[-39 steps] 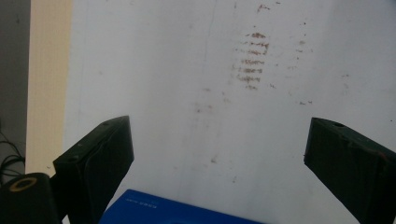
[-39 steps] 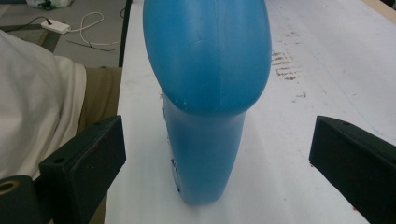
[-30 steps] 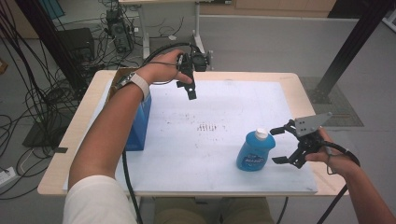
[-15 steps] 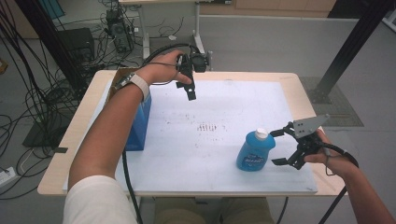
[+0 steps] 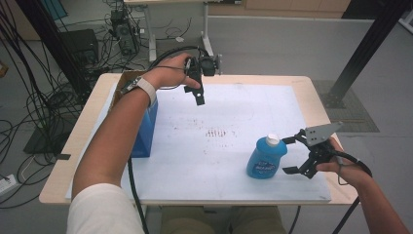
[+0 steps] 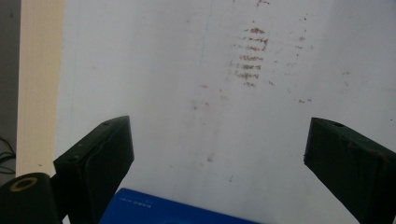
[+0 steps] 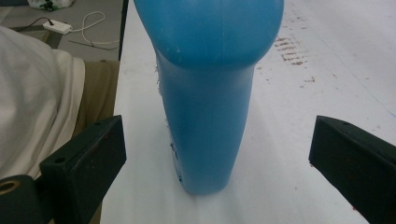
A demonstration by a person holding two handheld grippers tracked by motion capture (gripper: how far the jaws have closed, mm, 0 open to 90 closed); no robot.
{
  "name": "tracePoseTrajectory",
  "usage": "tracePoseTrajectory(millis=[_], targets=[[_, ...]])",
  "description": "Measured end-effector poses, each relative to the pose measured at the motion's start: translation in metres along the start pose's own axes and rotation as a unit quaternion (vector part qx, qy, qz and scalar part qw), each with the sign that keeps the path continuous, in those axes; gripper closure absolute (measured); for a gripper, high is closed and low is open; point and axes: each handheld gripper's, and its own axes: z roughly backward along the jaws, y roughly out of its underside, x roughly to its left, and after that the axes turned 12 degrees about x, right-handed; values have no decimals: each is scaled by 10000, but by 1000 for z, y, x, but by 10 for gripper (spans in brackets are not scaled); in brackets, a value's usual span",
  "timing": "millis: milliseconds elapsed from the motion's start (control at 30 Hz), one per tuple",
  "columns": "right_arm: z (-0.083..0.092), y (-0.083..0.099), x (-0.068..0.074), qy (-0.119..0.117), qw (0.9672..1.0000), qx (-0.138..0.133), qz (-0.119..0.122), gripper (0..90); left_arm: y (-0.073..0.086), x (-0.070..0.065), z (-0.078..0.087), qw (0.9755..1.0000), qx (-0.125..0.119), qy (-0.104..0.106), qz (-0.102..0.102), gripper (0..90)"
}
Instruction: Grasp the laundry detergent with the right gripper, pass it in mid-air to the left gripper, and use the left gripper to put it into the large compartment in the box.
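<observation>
Fingers, right: black pads [image 7: 79,163] spread wide, nothing clamped between them; in the right gripper view the bottle's narrow edge stands in the gap, clear of both pads.
Right gripper [image 5: 293,155]: at about 4 o'clock on the table in the high view, held low, jaws parted and pointing toward 9 o'clock at the bottle; upper jaw tip just beside the bottle's shoulder, lower one near its base, whether touching I cannot tell. Grey three-cornered plate on top.
Bottle [image 5: 266,158]: blue, translucent, white cap, upright on the white sheet, at about 5 o'clock from the sheet's middle. Label faces the person. In the right gripper view [image 7: 210,93] its base sits flat on the sheet.
Fingers, left: pads [image 6: 95,161] also wide apart, holding nothing; bare sheet between them in the left gripper view.
Left gripper [image 5: 198,92]: raised above the table at about 12 o'clock, near the far edge, jaws pointing down and toward the person. Well apart from the bottle.
Left arm: stretched from 7 o'clock toward 12 o'clock, pale band at the wrist [image 5: 146,89], white sleeve at the bottom edge.
Blue box [image 5: 145,131]: upright at 9 o'clock by the sheet's left edge, partly under the left forearm; its blue top edge shows at the bottom of the left gripper view [image 6: 159,212].
White sheet [image 5: 234,107]: covers most of the table top; patch of brownish marks [image 5: 216,132] near its middle, at about 11 o'clock from the bottle.
Table [image 5: 87,136]: pale wood rim showing around the sheet.
</observation>
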Motion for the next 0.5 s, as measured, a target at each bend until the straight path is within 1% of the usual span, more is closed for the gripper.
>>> tracePoseTrajectory(millis=[167, 333, 500], targets=[[-2, 1, 0, 12, 9999, -130, -11, 38, 0, -1, 0, 10000, -3, 5, -4, 87], [-4, 2, 0, 18, 9998, -192, -27, 38, -1, -2, 1, 10000, 6, 2, 0, 87], [-5, 3, 1, -4, 9998, -176, -24, 38, -1, -3, 1, 10000, 18, -1, 5, 87]])
